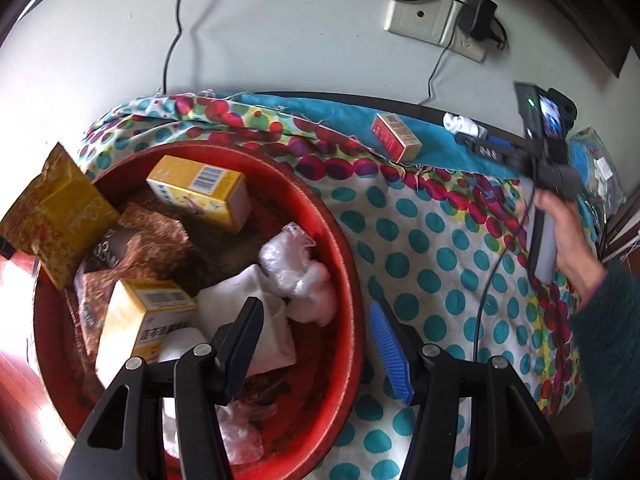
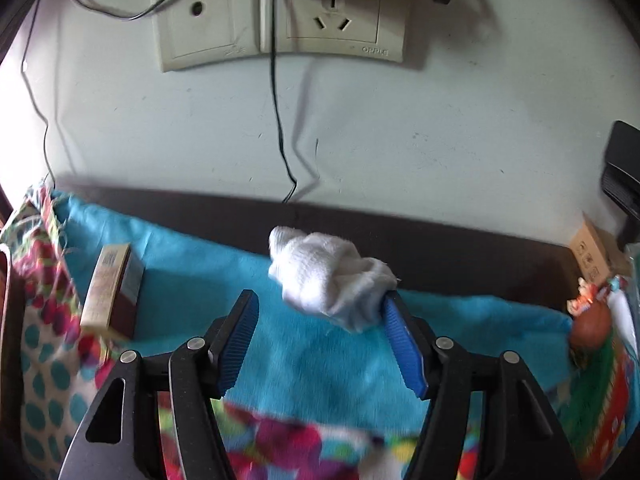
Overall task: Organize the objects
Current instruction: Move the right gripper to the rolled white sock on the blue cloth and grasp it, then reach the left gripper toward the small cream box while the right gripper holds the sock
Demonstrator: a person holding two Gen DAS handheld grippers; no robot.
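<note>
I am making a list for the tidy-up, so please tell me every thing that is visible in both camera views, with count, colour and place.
Round red basin: one, red, left on the cloth.
Yellow cardboard boxes: two, yellow and white, in the basin.
Crinkled snack packets: one gold, one brown, at the basin's left rim.
Clear plastic bags: at least two, whitish, in the basin.
White paper: folded, in the basin.
Red and tan small box: one, on the blue cloth.
Rolled white sock: one, on the blue cloth, touching the right gripper's blue pad.
Dotted tablecloth: one, white with teal dots.
Wall sockets: beige, with black cables.
Left gripper: open, over the basin's rim.
Right gripper: open.
Right hand: holding its gripper's handle.
</note>
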